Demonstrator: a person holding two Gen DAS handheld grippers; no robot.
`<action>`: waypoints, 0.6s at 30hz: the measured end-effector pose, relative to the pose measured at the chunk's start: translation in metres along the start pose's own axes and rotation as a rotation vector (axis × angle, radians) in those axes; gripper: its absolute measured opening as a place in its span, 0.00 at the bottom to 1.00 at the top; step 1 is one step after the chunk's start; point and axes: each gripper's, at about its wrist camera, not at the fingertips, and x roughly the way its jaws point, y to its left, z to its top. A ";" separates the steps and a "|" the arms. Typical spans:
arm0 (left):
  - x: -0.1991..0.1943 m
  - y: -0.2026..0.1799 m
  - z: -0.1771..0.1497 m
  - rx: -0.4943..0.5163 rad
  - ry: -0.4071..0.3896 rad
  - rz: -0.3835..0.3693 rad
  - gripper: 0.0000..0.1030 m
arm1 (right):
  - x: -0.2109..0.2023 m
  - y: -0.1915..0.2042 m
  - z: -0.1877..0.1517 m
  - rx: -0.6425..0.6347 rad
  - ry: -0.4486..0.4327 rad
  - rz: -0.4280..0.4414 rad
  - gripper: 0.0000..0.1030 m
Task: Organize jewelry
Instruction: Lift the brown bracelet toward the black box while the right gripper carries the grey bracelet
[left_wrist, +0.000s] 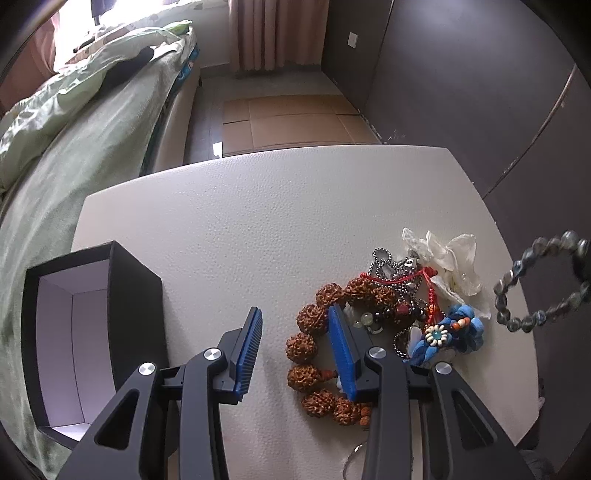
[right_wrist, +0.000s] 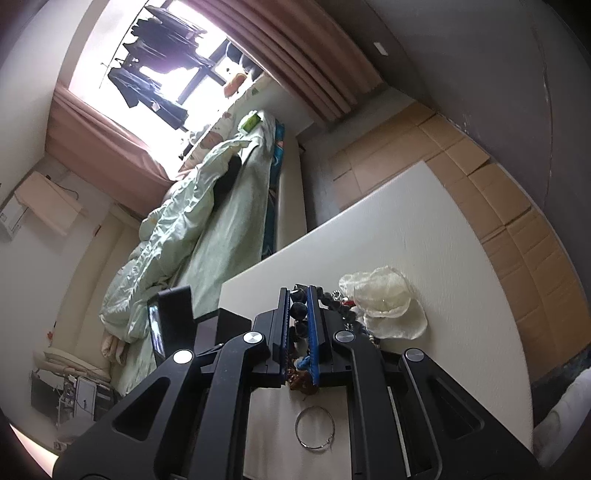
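Both tongs: right tongs pinch dark bead bracelet; left tongs parted.

An open black cardboard box stands at the worktop's left edge; the heap of brown seed-bead bracelet, chains and cords lies toward its right edge, with white crumpled tissue behind it.

I'm working in a bedroom at home. A bed with a rumpled green quilt runs along one side, pink curtains frame a bright window with clothes hanging outside, and flattened cardboard covers the floor beyond my white counter.
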 end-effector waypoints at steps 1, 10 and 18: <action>0.000 0.000 -0.001 -0.003 0.006 -0.009 0.31 | -0.001 0.000 0.000 -0.004 -0.002 -0.006 0.10; -0.016 -0.004 -0.002 -0.039 0.002 -0.070 0.16 | -0.002 -0.001 -0.002 0.005 0.005 -0.023 0.10; -0.067 -0.001 -0.007 -0.071 -0.102 -0.121 0.16 | -0.010 0.000 -0.004 0.002 -0.009 0.010 0.09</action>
